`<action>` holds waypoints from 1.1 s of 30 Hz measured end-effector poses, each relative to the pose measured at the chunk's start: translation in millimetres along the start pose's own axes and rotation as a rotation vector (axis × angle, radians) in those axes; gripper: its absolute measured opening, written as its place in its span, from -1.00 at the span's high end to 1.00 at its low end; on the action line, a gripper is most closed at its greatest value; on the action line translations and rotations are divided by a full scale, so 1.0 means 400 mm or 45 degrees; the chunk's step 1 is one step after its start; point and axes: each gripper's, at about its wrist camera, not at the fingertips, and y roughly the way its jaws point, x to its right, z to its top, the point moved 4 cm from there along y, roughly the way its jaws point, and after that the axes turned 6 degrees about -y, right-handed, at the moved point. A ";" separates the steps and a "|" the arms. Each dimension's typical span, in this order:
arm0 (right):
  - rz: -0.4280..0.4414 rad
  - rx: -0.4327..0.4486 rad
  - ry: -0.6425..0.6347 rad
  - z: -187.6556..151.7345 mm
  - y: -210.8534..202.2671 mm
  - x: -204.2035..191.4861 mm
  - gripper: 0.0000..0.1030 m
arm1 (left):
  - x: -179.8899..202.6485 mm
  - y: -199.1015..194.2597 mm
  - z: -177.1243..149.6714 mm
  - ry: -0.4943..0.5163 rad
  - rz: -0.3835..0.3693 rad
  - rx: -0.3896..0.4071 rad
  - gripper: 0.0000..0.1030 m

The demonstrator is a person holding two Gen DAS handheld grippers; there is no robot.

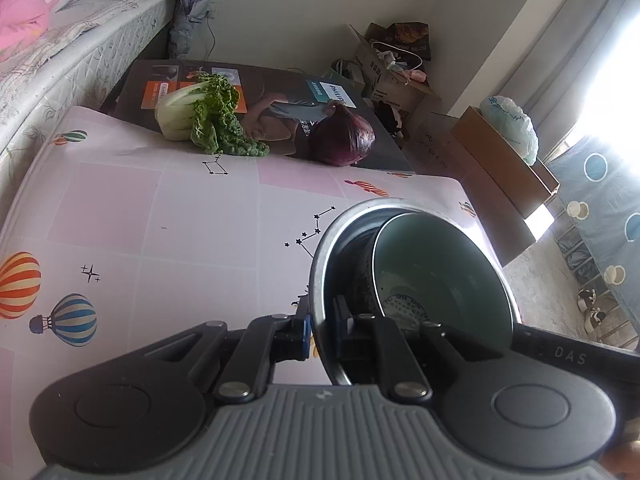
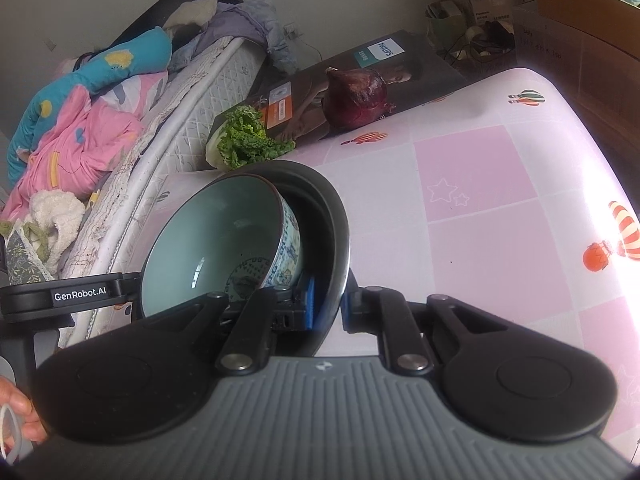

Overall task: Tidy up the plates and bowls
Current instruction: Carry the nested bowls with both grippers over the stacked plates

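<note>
**Both grippers clamped on metal basin rim, bowl inside**

Table (image 1: 160, 216) under pink-and-white check cover w/ hot-air balloons & star patterns. At far edge: dark printed box (image 1: 272, 96), leafy greens (image 1: 204, 120) lying on/against it, red onion (image 1: 344, 136) beside. Mattress (image 1: 80, 60) w/ pink & blue bedding along one side; cardboard boxes (image 1: 400, 76) & bags in corner, curtain and glare from window at right.

Left gripper (image 1: 322, 328) angled downward, fingers pinched on near rim of metal basin (image 1: 348, 216), one pad outside, one inside. Right gripper (image 2: 330, 308) likewise tilted down, nipped on opposite rim of same basin (image 2: 340, 220). Pale-green bowl (image 1: 440, 272), blue pattern outside, leaning tilted inside basin (image 2: 224, 232).

Basin underside not visible; contact w/ table hard to tell. Basin lower part cut off by gripper bodies. Hand (image 2: 24, 416) only partly seen at left frame edge in right view.
</note>
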 end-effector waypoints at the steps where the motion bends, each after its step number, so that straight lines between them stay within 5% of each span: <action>1: 0.004 0.004 0.000 0.000 -0.013 -0.008 0.77 | 0.002 -0.012 -0.001 -0.001 -0.004 0.006 0.81; 16: 0.079 -0.026 0.020 -0.153 -0.183 -0.107 0.76 | -0.008 -0.211 -0.144 -0.006 0.002 0.039 0.80; 26: 0.085 -0.143 0.056 -0.341 -0.203 -0.101 0.76 | -0.043 -0.208 -0.295 -0.027 0.044 -0.064 0.80; 33: 0.085 -0.181 0.050 -0.396 -0.199 -0.092 0.75 | -0.060 -0.200 -0.344 -0.039 0.066 -0.101 0.80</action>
